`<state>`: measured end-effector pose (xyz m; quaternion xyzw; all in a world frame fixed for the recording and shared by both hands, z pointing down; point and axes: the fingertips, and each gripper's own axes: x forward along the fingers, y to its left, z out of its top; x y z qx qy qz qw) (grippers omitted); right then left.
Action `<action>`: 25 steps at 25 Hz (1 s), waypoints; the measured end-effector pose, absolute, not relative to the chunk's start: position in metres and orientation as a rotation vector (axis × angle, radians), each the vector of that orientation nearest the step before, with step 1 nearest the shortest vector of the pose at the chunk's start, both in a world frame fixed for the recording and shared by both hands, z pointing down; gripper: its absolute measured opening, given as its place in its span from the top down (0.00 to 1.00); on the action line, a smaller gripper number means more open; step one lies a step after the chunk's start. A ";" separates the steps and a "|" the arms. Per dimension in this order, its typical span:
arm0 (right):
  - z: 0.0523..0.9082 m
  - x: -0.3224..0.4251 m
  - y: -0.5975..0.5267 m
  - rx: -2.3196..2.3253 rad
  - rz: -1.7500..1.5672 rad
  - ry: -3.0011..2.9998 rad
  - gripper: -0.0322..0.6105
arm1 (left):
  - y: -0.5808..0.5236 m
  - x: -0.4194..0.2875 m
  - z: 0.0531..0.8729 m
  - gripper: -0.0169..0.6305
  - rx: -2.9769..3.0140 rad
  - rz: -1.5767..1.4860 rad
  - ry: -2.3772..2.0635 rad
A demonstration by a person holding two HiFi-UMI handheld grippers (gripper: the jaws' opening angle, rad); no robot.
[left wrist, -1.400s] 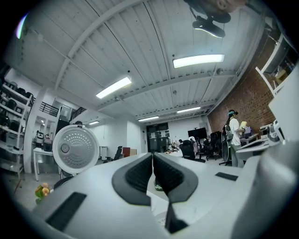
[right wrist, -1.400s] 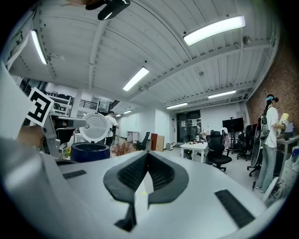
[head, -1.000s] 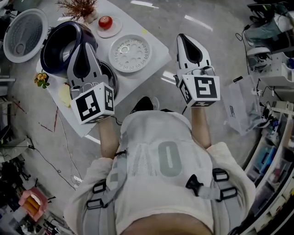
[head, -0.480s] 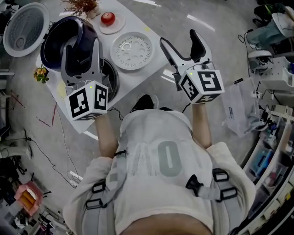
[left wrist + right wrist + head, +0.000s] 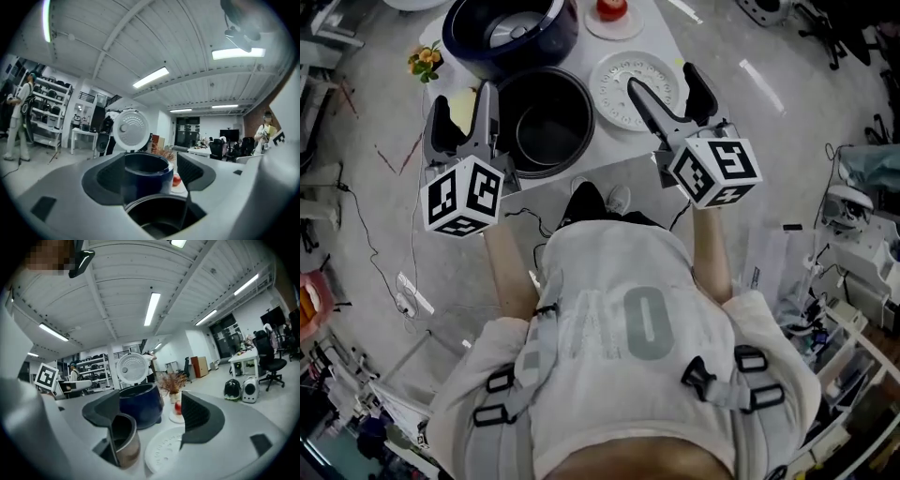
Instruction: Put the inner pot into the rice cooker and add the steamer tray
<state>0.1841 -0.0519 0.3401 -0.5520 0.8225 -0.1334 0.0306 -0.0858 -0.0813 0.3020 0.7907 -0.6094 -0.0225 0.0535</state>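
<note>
The dark, round metal inner pot (image 5: 542, 131) stands upright and empty on the white counter (image 5: 619, 150), just in front of the dark blue rice cooker body (image 5: 508, 33) and not yet inside it. Its inside looks dull and dark, while its outer wall shows a brushed metallic sheen in the right gripper view. The cooker's round white lid (image 5: 131, 130) is tipped up and open, so the well appears ready to take the pot. The left tool (image 5: 464, 117) hangs at the pot's left side with its jaws spread wide and nothing between the pads; in its own view the pot's rim lies just below and ahead of the gap. The right tool (image 5: 666, 84) is likewise spread and empty, poised over the flat white perforated steamer tray (image 5: 619, 89) that lies just right of the pot. This flanking stance suggests a two-sided lift of the pot by its rim. Farther back sit a red apple on a small plate (image 5: 611, 7), a vase of dried twigs (image 5: 172, 383) and small yellow flowers (image 5: 427, 61).
</note>
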 end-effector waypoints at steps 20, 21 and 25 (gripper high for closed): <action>0.460 0.039 -0.097 -1.175 -1.360 2.427 0.42 | -0.077 -0.182 0.451 0.47 1.725 -0.636 -1.173; 0.463 0.036 -0.096 -1.173 -1.373 2.432 0.42 | -0.077 -0.182 0.454 0.47 1.716 -0.635 -1.158; 0.476 0.034 -0.093 -1.186 -1.387 2.468 0.45 | -0.077 -0.180 0.465 0.49 1.712 -0.618 -1.134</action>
